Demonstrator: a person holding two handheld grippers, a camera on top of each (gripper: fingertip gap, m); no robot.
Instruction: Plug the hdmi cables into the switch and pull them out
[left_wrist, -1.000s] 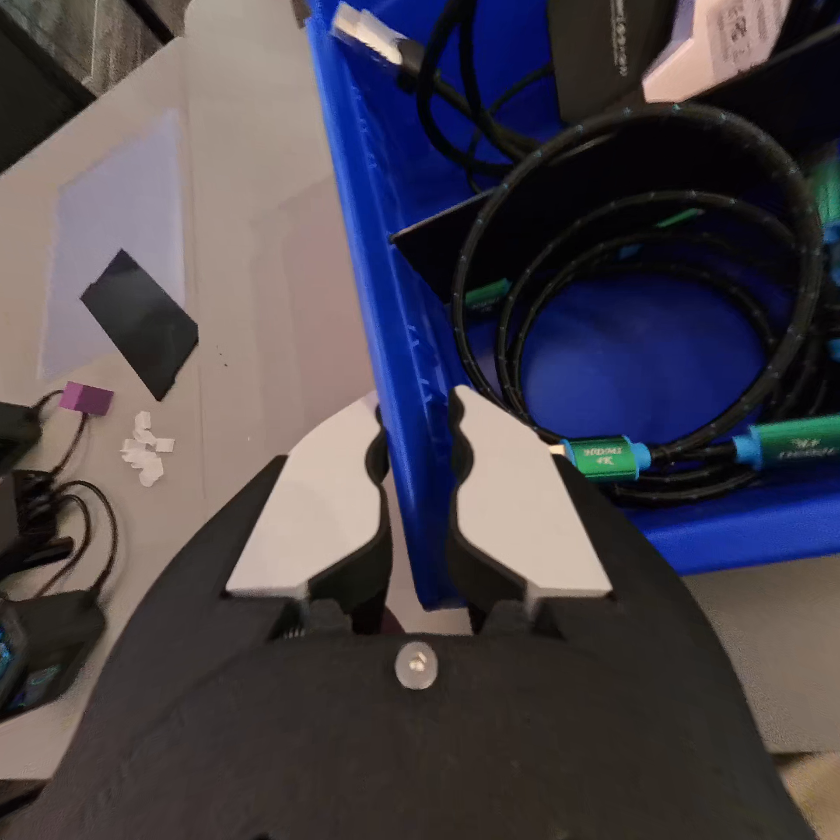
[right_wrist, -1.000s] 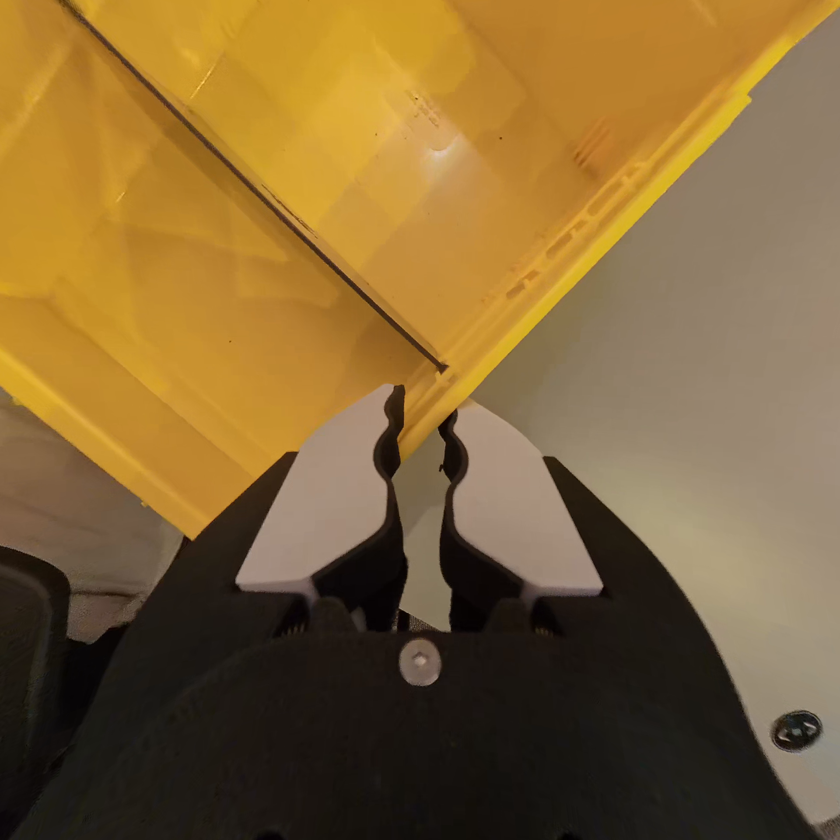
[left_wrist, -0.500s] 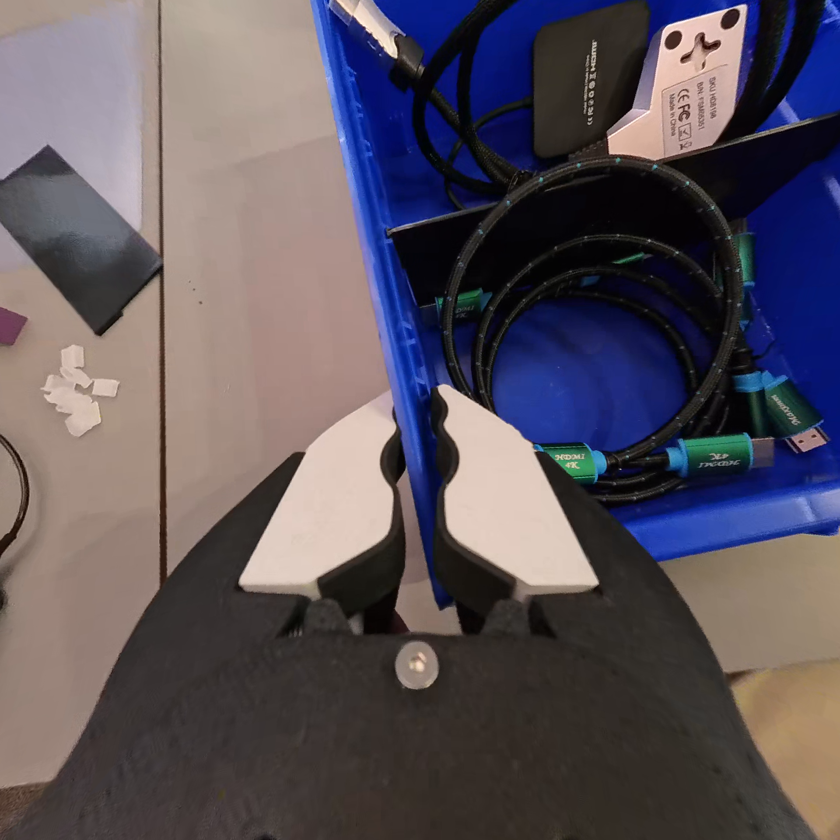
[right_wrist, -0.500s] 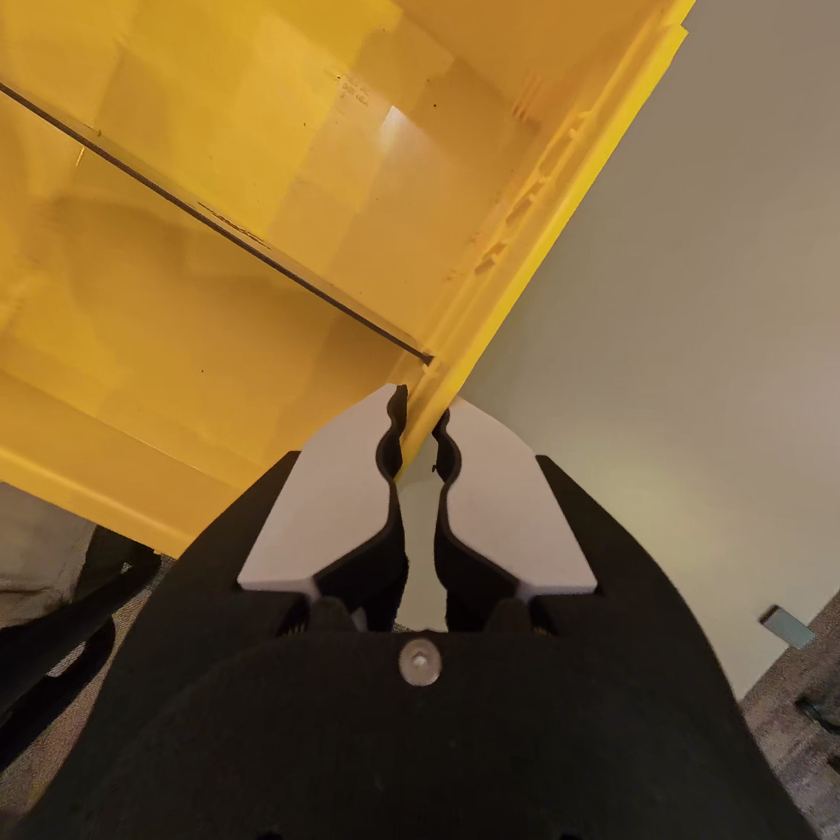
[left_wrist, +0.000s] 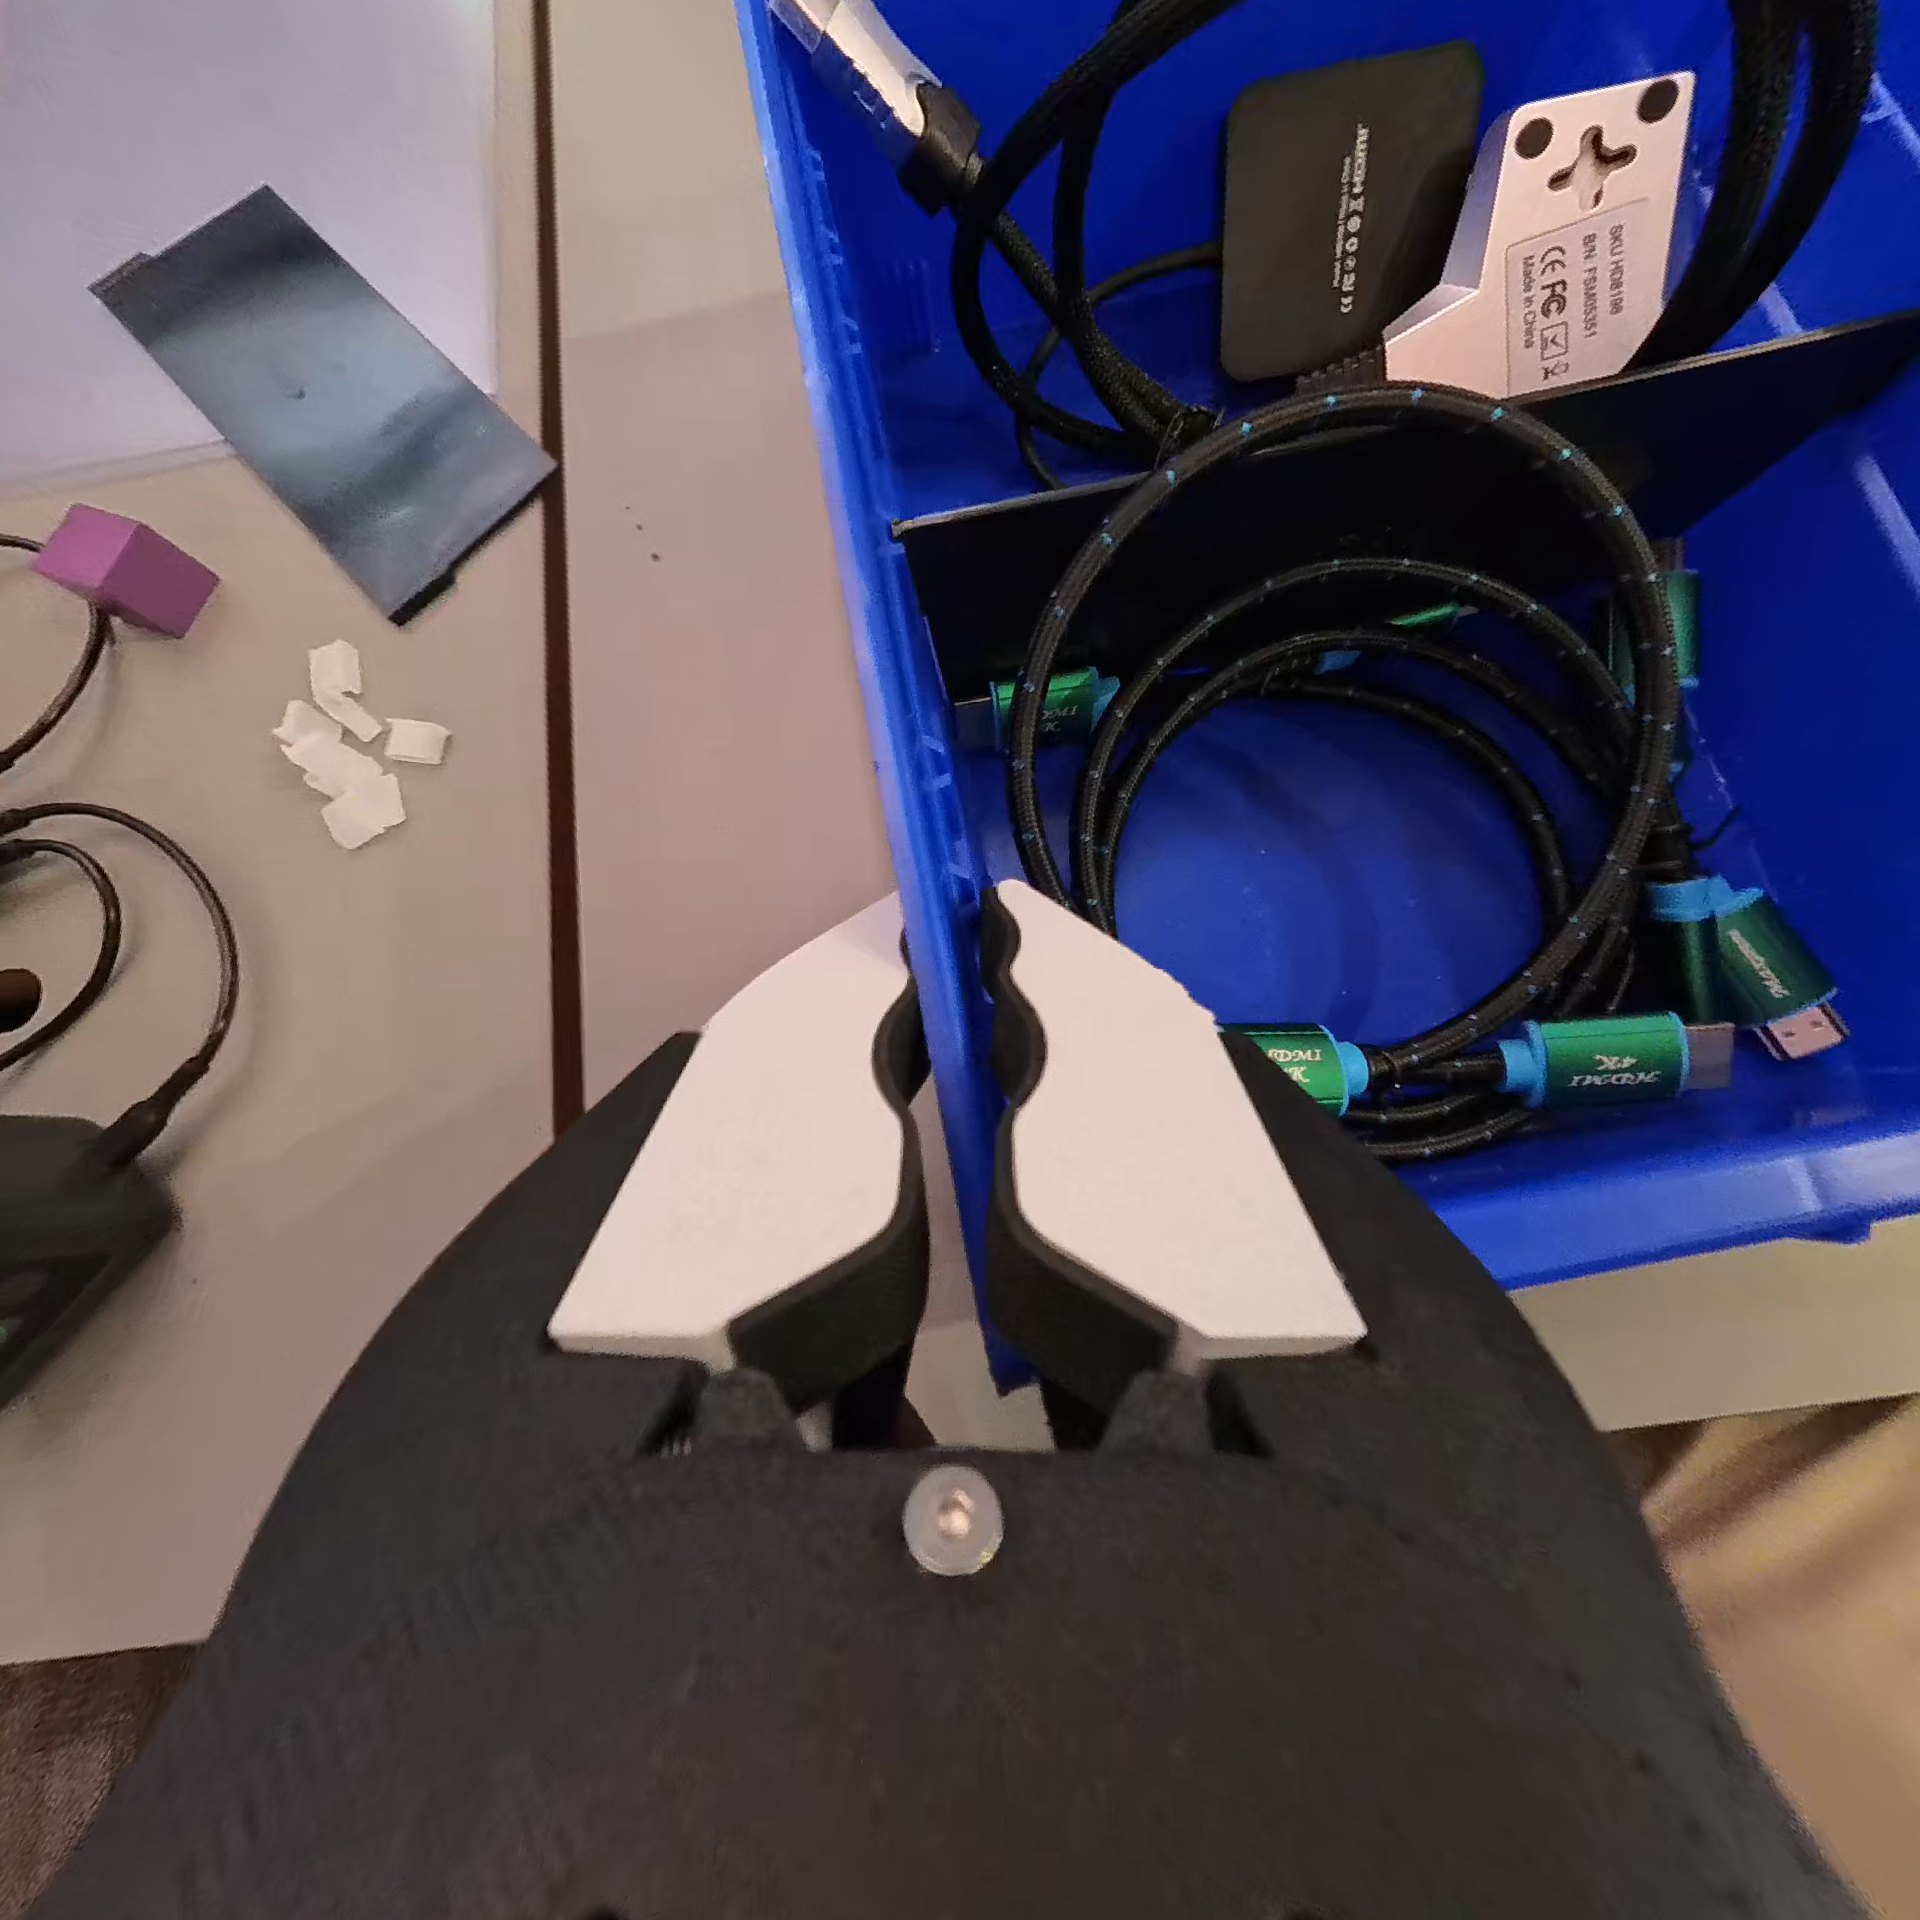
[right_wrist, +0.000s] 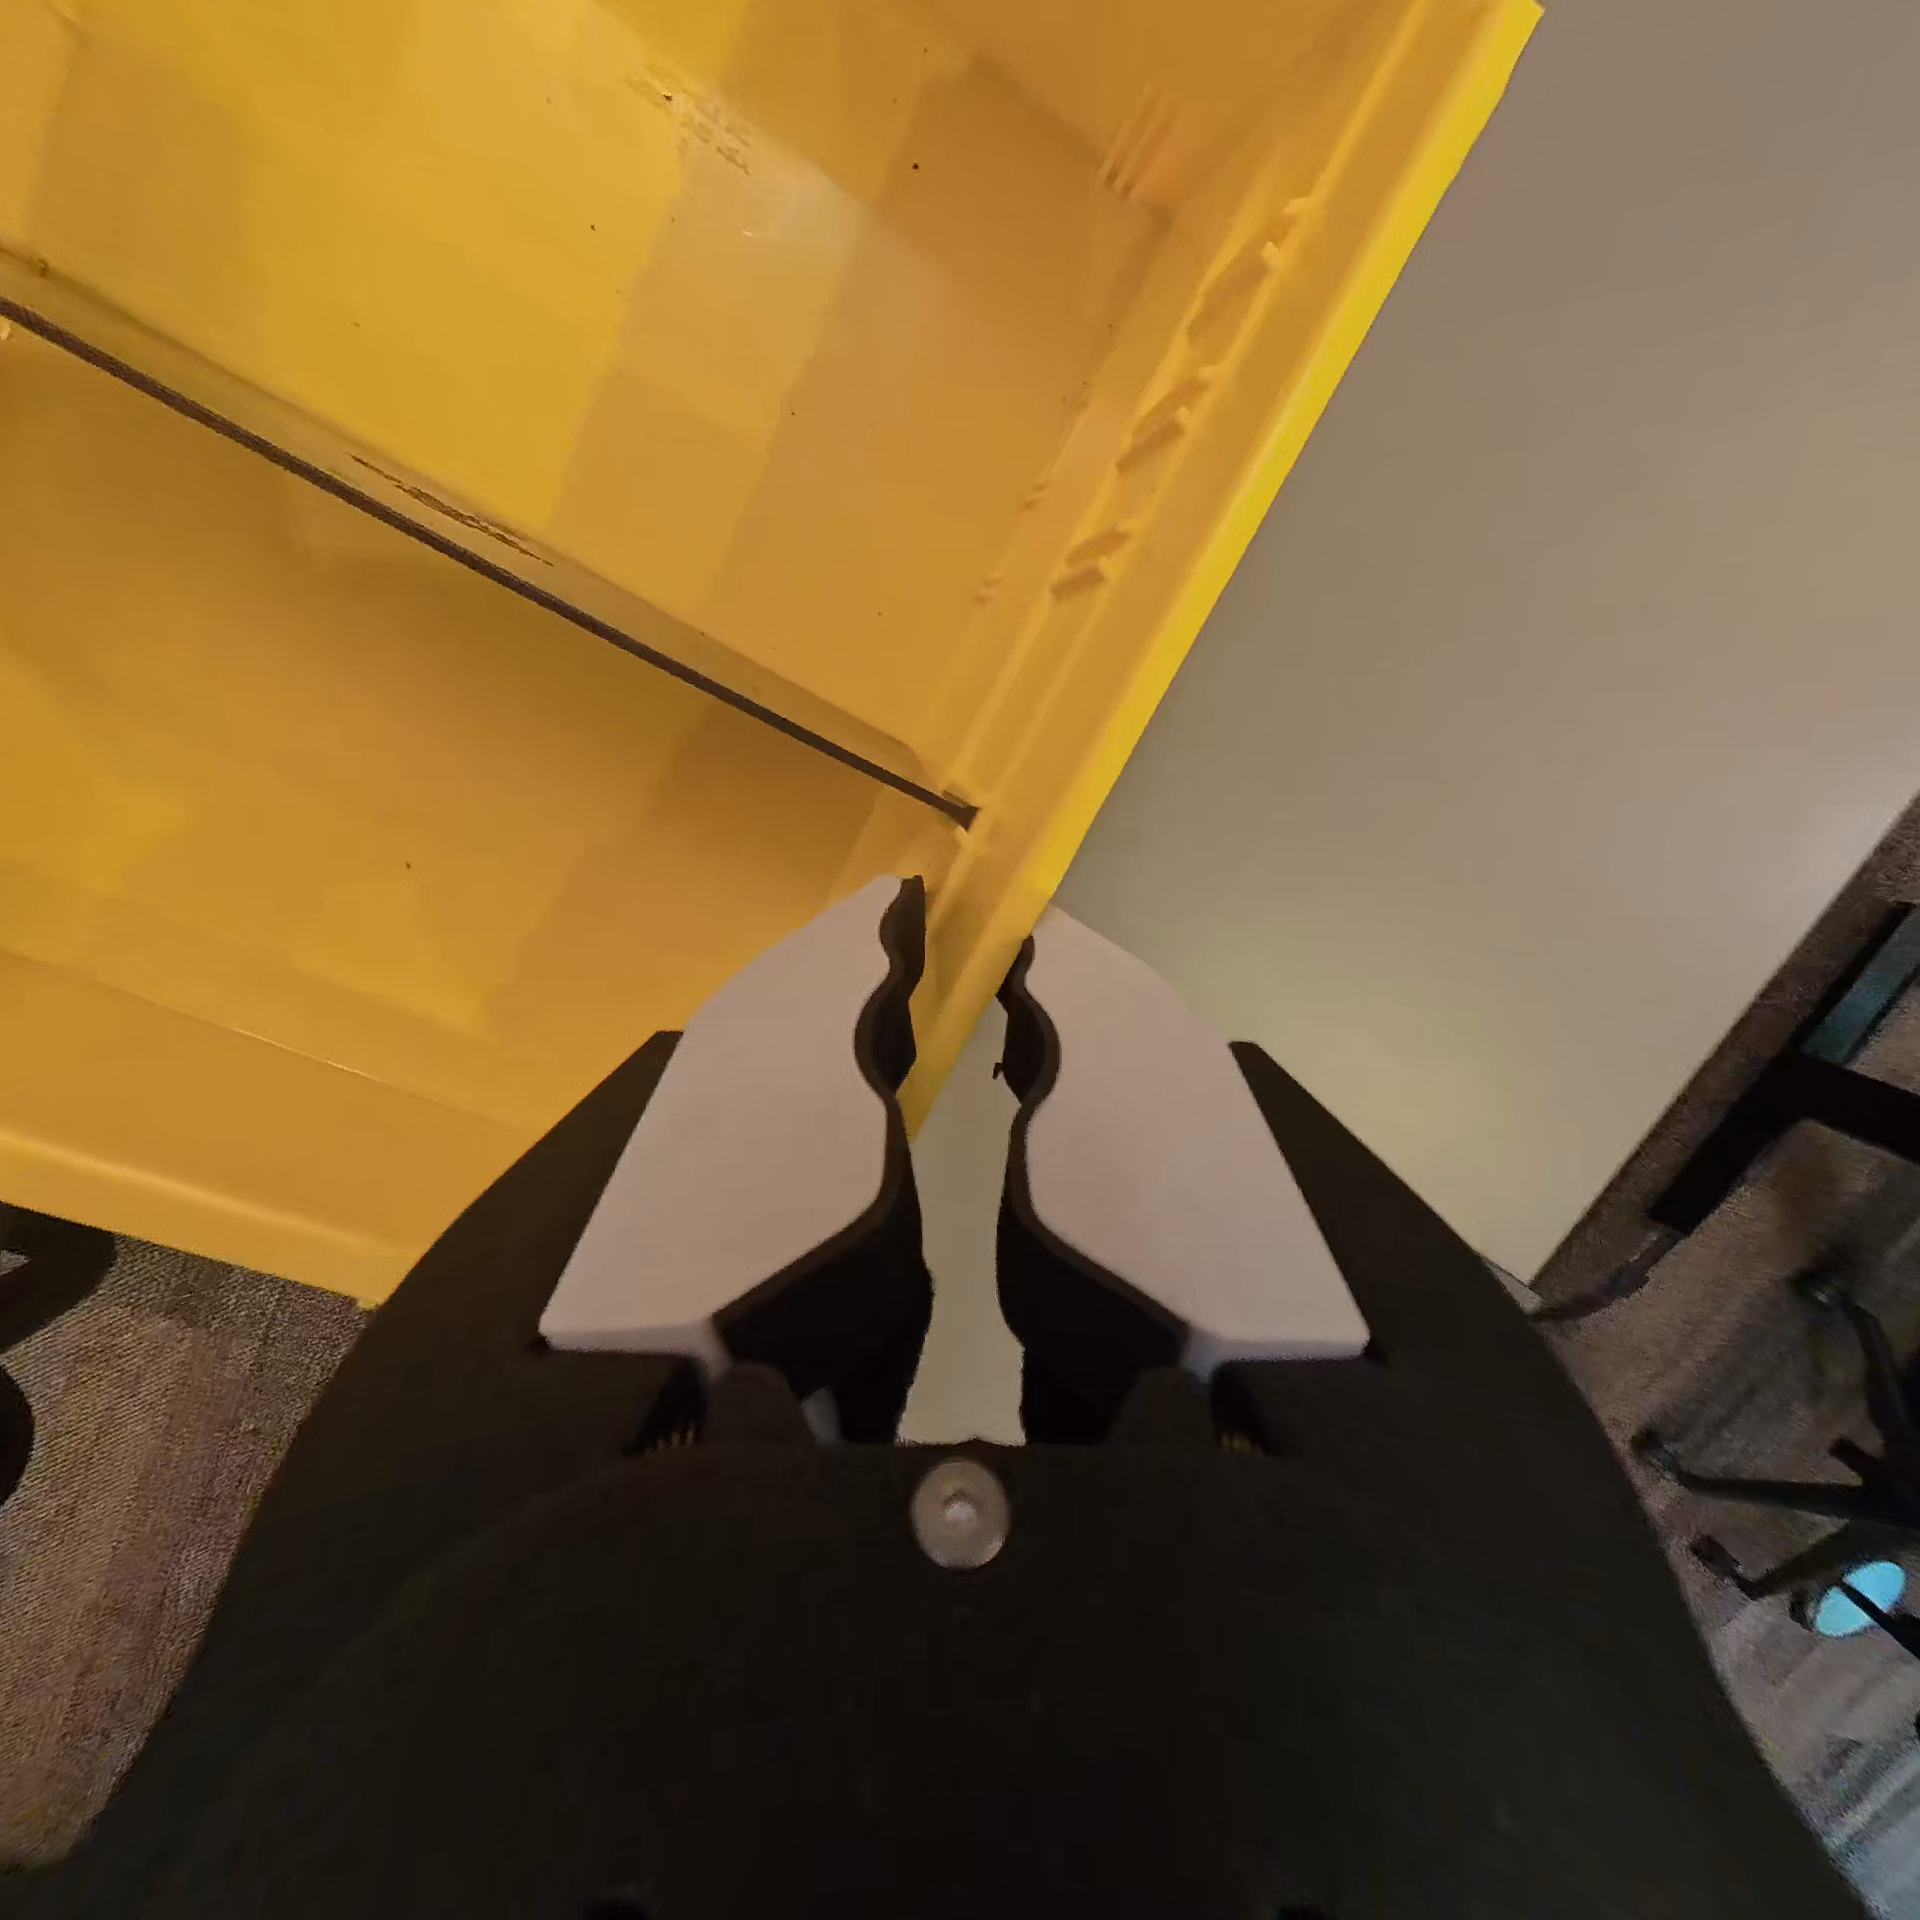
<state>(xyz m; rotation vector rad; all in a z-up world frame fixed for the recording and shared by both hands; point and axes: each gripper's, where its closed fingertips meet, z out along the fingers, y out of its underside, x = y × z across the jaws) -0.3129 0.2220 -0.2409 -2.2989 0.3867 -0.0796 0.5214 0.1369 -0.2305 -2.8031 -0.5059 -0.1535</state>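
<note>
My left gripper (left_wrist: 951, 925) is shut on the left wall of a blue bin (left_wrist: 862, 582), near its front corner. The bin's near compartment holds coiled black braided HDMI cables (left_wrist: 1351, 665) with green plugs (left_wrist: 1605, 1060). Behind a black divider (left_wrist: 1039, 530) lie a black switch box (left_wrist: 1340, 208), a silver device (left_wrist: 1558, 249) and more black cable. My right gripper (right_wrist: 966, 914) is shut on the right rim of an empty yellow bin (right_wrist: 1247, 457), which has a thin black divider (right_wrist: 468, 540).
Left of the blue bin on the beige table (left_wrist: 686, 623) lie a dark card (left_wrist: 322, 405), a purple block (left_wrist: 125, 566), white paper scraps (left_wrist: 348, 748) and black cords (left_wrist: 156, 883). Right of the yellow bin the table edge (right_wrist: 1714, 1039) drops to carpet with chair legs (right_wrist: 1787, 1455). The purple block (left_wrist: 125, 566) is about 30 cm from my left fingertips.
Both bins have swung in my grip. The blue bin now shows more of its far compartment and the table's left side. The yellow bin's rim stands steeper, and floor shows at right.
</note>
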